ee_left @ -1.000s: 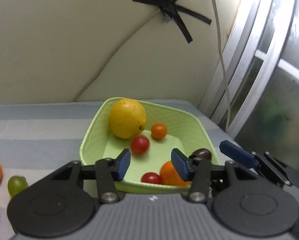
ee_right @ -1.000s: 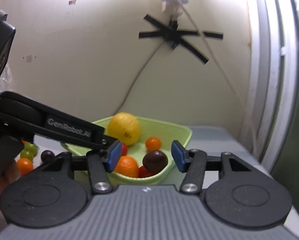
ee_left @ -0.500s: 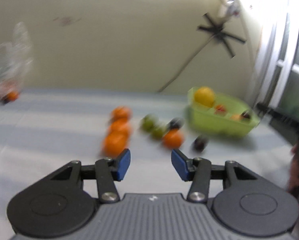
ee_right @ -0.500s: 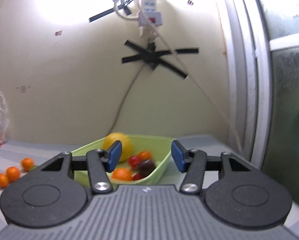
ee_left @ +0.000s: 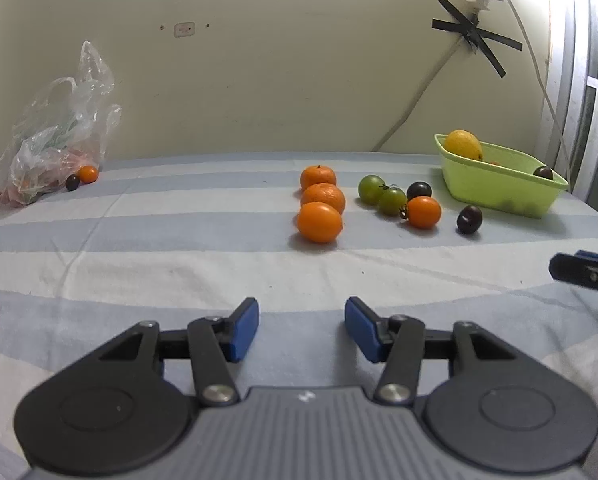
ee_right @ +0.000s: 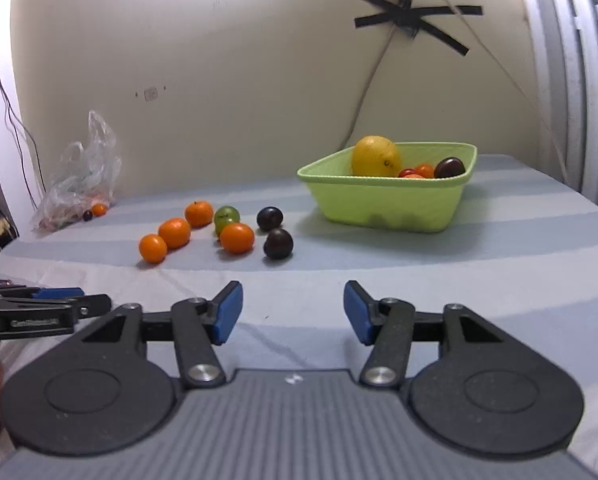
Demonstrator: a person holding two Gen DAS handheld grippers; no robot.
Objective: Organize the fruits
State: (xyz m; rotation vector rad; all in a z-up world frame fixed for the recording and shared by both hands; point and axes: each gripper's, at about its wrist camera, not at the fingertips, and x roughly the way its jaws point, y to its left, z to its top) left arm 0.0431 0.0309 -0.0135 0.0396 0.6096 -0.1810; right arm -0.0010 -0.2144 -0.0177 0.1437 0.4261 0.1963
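A green basket [ee_left: 499, 188] [ee_right: 387, 204] stands at the far right of the table and holds a lemon [ee_right: 375, 156], small red and orange fruits and a dark plum [ee_right: 449, 167]. Loose fruit lies left of it: three oranges in a row [ee_left: 322, 196] [ee_right: 175, 233], green tomatoes [ee_left: 381, 194] [ee_right: 226, 217], an orange tomato [ee_left: 423, 212] [ee_right: 237, 238] and dark plums [ee_left: 469, 219] [ee_right: 277, 243]. My left gripper [ee_left: 301, 330] is open and empty, well short of the fruit. My right gripper [ee_right: 293, 318] is open and empty too.
A clear plastic bag [ee_left: 55, 136] [ee_right: 81, 176] with more fruit lies at the far left by the wall. A striped cloth [ee_left: 179, 248] covers the table. A cable taped to the wall [ee_right: 411, 20] hangs behind the basket.
Both grippers have pulled back from above the basket to the near side of the table. The left one swung left and now faces the loose fruit. Both stay open.
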